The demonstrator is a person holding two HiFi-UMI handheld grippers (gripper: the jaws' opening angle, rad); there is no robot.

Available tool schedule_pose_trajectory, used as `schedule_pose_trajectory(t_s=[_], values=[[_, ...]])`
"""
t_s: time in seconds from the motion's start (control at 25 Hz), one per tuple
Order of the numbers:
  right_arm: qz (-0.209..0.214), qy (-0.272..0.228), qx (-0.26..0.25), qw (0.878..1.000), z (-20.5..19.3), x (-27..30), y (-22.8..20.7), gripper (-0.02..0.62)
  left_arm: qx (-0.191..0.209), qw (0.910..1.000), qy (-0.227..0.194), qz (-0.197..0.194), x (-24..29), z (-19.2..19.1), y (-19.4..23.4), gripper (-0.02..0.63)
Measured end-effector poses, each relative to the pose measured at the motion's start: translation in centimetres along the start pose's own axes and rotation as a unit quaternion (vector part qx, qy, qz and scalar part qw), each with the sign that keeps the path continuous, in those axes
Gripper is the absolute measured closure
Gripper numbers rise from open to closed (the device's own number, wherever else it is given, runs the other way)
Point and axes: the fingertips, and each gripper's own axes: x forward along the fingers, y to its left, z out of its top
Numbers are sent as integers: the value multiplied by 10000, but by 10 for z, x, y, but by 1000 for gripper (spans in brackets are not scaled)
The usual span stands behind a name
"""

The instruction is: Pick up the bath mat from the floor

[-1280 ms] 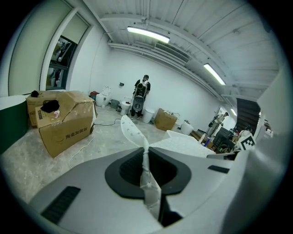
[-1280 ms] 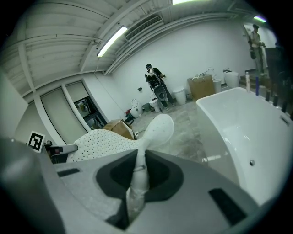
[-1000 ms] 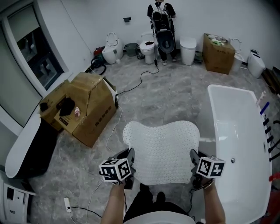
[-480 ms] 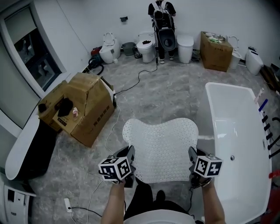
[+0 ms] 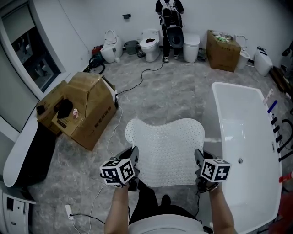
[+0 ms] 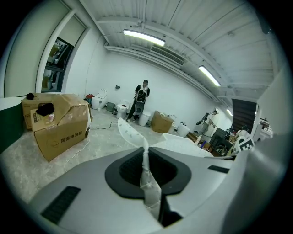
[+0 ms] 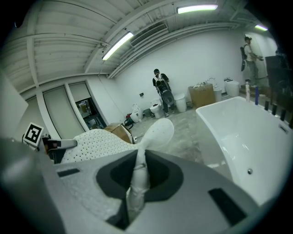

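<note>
Bath mat (image 5: 165, 148) edges pinched, L gripper (image 5: 135, 157), R gripper (image 5: 198, 159), tub (image 5: 245, 130) close right

Left gripper (image 5: 134, 155), right gripper (image 5: 198, 156) clamped (seemingly parallel).

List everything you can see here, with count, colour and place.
bath mat: one, white, held up between both claws
bathtub: one, white, at the right
cardboard boxes: two, brown, one at the left, one by the back wall
toilets: several, white, along the back wall
cable: one, black, on the floor
person: one, dark clothes, standing at the back wall
left claw: one, grey, shut on the mat's left edge
right claw: one, grey, shut on the mat's right edge
</note>
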Motion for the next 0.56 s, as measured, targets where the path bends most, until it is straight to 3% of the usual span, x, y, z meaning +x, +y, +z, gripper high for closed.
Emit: schedule_pose_trajectory(t_s=[0.56], values=[[-95, -16, -175, 9998, -4, -6, 0, 571, -33, 10000, -39, -80, 2, -2, -7, 589]])
